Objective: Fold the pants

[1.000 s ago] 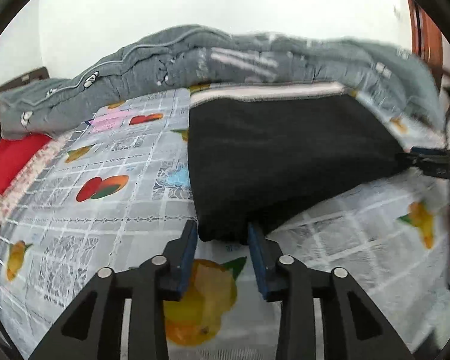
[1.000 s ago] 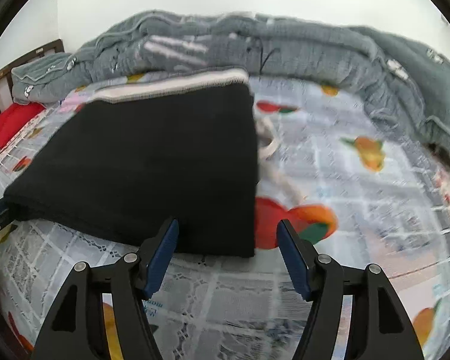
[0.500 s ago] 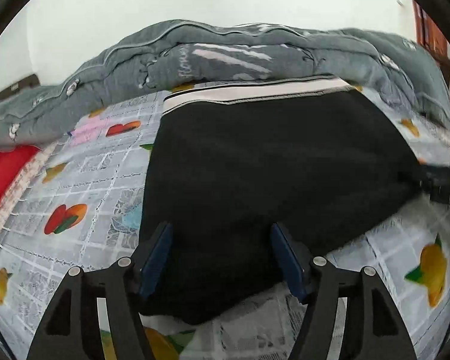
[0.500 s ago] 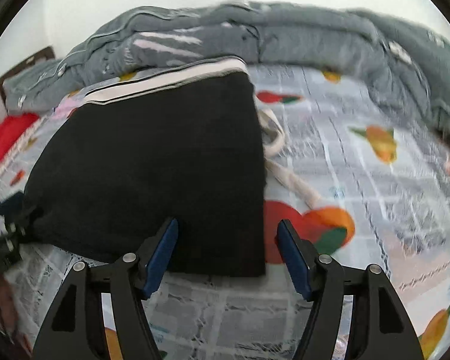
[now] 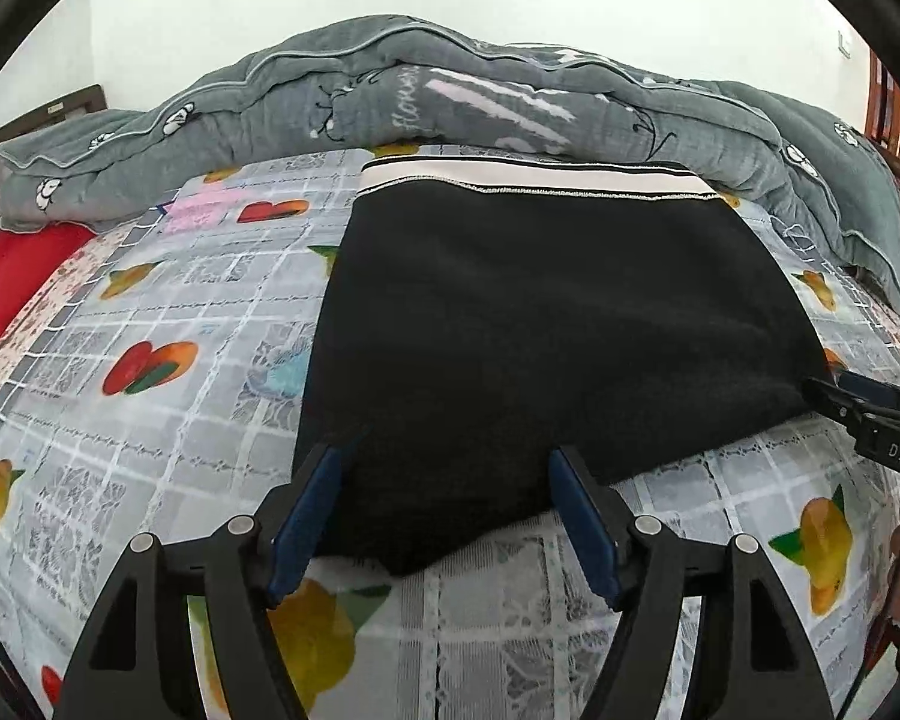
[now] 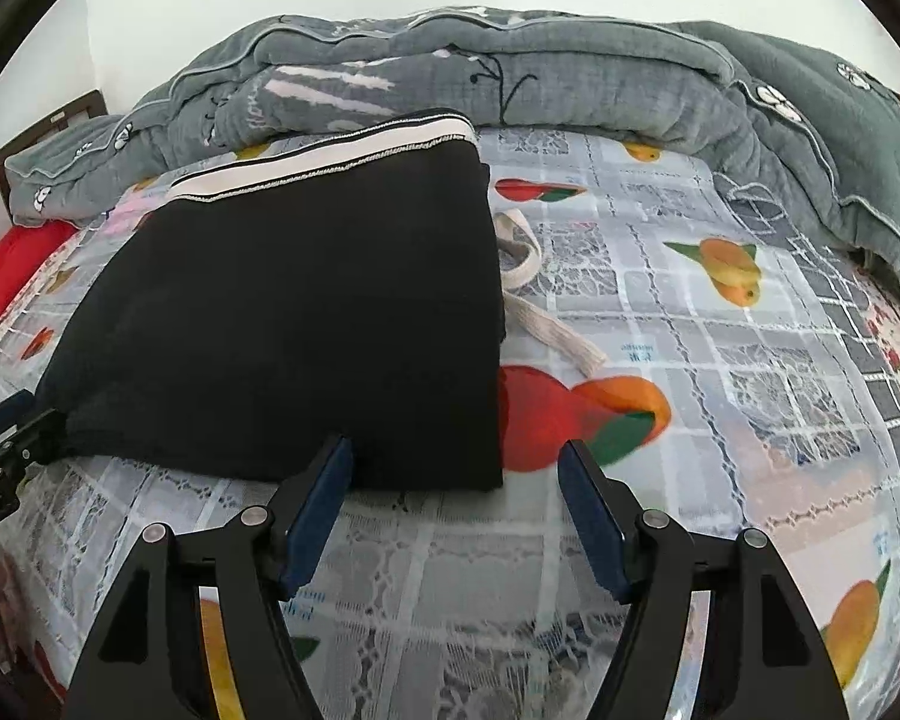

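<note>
1. Pants (image 5: 546, 324), black, folded into a thick block, lying flat on the fruit-print bedsheet (image 5: 150, 420) toward the middle of the bed.
2. Striped waistband (image 5: 528, 177) along the far edge, beside the rumpled grey quilt (image 5: 450, 90); near folded edge facing both cameras.
3. Long axis not certain through the fisheye bulge; appears to run sideways in the left wrist view, parallel to the waistband.
4. Cream drawstring (image 6: 534, 300) trailing out from the right side edge onto the sheet, in loose loops.
5. Left gripper (image 5: 444, 516) over the near left corner of the block, jaws standing well apart and just lately widened; black cloth seen between the blue pads (image 5: 303, 522), pads not pressing on it.
6. Right gripper (image 6: 456, 516) at the near right corner, jaws likewise apart, gripping nothing; corner of the cloth and bare sheet visible between the fingers.
7. Open sheet to the right of the pants, wide and flat up to the quilt; more open sheet to the left, up to the red pillow (image 5: 18, 276).
8. Narrow strip of sheet between the near edge and the bed's front.
</note>
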The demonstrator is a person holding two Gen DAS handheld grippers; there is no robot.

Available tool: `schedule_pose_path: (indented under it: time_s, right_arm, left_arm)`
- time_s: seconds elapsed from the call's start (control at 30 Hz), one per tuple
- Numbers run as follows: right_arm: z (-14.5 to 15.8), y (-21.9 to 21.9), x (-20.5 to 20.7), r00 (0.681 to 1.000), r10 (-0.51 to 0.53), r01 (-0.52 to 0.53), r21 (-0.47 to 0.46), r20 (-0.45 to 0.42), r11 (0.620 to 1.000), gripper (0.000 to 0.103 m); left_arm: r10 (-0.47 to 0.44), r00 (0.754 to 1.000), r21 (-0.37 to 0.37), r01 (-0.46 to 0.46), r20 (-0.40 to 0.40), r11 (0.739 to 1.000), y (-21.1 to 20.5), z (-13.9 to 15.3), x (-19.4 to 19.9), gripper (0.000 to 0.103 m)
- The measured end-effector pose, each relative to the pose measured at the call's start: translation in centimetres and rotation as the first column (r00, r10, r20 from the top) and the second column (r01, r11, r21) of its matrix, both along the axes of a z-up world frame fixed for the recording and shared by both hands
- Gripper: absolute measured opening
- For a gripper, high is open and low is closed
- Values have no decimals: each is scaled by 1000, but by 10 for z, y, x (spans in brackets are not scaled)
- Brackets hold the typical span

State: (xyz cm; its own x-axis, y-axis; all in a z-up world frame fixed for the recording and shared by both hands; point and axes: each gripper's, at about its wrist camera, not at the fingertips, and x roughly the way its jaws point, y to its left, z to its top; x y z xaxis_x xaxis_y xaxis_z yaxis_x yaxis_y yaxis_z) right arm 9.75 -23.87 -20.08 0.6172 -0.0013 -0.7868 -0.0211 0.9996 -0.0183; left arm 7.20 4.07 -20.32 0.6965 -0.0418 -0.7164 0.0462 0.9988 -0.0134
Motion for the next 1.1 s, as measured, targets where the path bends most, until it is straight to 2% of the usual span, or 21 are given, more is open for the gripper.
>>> schedule_pose_path:
  time_s: [0.13,0.27,0.4,0.47,0.57,0.6,0.67,0.73,0.8,1.0,1.1]
  right_arm:
    - [14,-4,-11,1000,-13,13,-45,5,999,66]
    - [39,-13,-27,999,-25,26,-14,34,1000,66]
    - [77,-14,-52,993,-45,50,-38,108,998,66]
    - [93,-15,-64,989,-54,60,-42,140,997,66]
    - [116,-18,-79,988,-69,71,-10,139,997,66]
    - [123,-20,-84,988,-72,73,1,137,997,66]
    - [133,-20,-94,987,-77,79,-6,141,997,68]
    - [141,-17,-106,985,-78,87,-50,156,995,83]
    - [147,-14,-117,982,-68,83,-79,174,993,89]
    - [154,-14,-135,987,-65,72,-43,149,996,95]
    - [154,-11,-140,987,-62,71,-53,148,996,95]
  left_arm:
    - [14,1000,3,-14,-15,1000,0,10,-13,70]
    - [11,1000,-81,-11,-12,997,5,31,-27,70]
    - [7,999,-81,-4,36,997,-1,65,-49,71]
    - [15,997,-69,-10,71,998,-4,82,-61,74]
    - [26,994,-56,-20,106,998,-6,103,-76,82]
    - [26,994,-55,-20,109,998,-8,109,-81,88]
    - [26,994,-49,-21,103,999,-9,117,-89,90]
    - [33,994,-41,-28,102,999,-10,124,-99,90]
    - [37,993,-42,-33,112,999,-10,131,-108,90]
    - [50,991,-21,-47,127,999,-14,140,-122,90]
    - [52,990,-21,-50,132,999,-16,141,-128,90]
